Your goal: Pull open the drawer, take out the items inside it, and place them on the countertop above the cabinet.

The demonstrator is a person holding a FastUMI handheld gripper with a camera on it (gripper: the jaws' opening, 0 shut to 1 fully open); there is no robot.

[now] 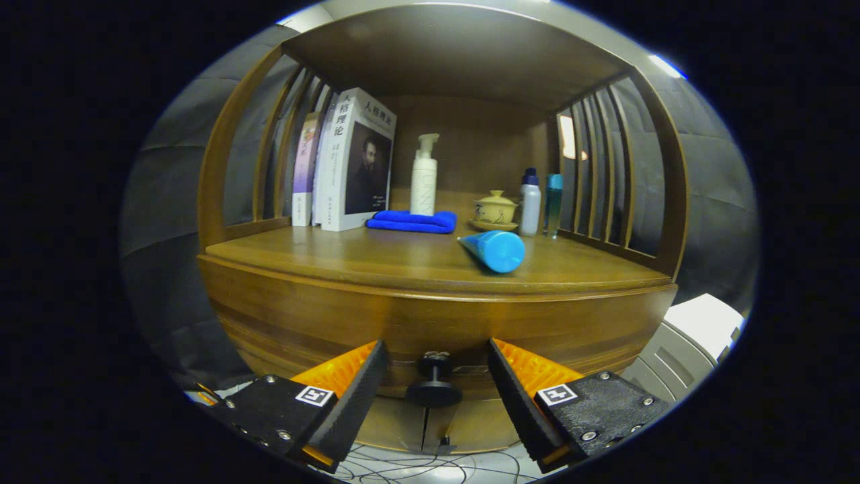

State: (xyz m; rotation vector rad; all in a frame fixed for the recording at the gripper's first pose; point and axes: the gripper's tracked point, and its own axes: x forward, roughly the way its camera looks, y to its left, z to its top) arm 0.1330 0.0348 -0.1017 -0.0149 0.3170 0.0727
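Note:
A wooden cabinet faces me, its drawer front closed under the countertop. The dark round drawer knob sits between my two fingers, a gap on each side. My gripper is open around the knob without touching it. A blue tube lies on the countertop, cap end toward me.
At the back of the countertop stand several books, a white pump bottle, a folded blue cloth, a lidded tea bowl and two small bottles. Slatted wooden sides enclose the shelf. A white box sits right of the cabinet. Cables lie on the floor.

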